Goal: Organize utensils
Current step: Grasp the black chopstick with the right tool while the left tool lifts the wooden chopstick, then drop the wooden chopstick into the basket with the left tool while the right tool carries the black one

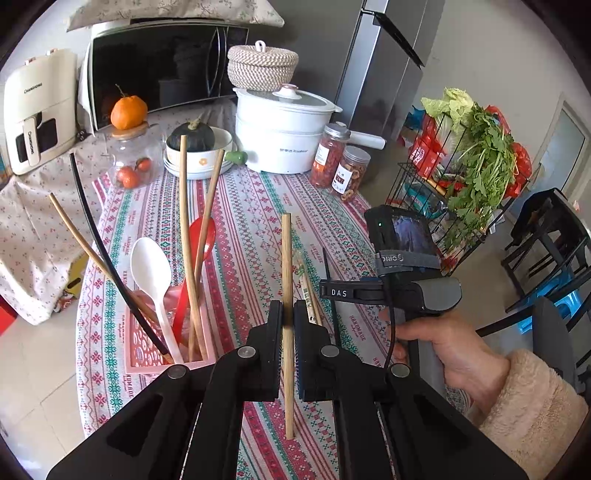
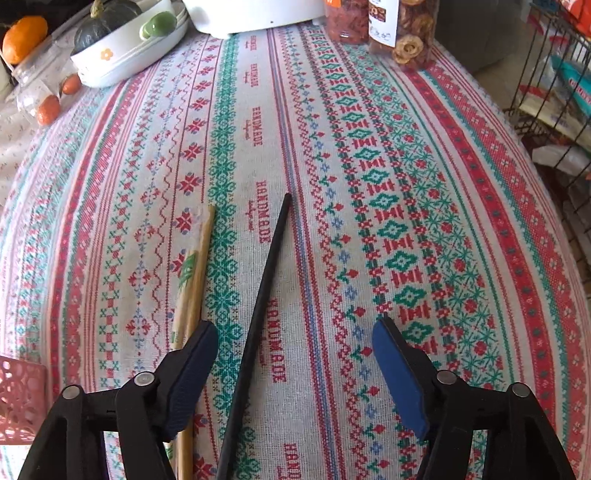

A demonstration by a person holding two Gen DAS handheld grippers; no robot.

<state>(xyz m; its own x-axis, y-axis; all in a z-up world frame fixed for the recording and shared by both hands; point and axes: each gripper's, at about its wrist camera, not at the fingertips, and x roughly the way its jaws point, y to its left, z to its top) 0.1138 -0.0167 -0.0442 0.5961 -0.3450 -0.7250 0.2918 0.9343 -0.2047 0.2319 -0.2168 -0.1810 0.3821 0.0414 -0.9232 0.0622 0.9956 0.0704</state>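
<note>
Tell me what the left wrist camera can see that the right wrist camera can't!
Only the left wrist view shows the left gripper shut on a wooden chopstick, the white spoon and red spoon standing in the pink holder, and the microwave.

Only the right wrist view shows the right gripper with jaws wide open.

Both show the black chopstick and wrapped chopsticks lying on the tablecloth, plus the pumpkin.
</note>
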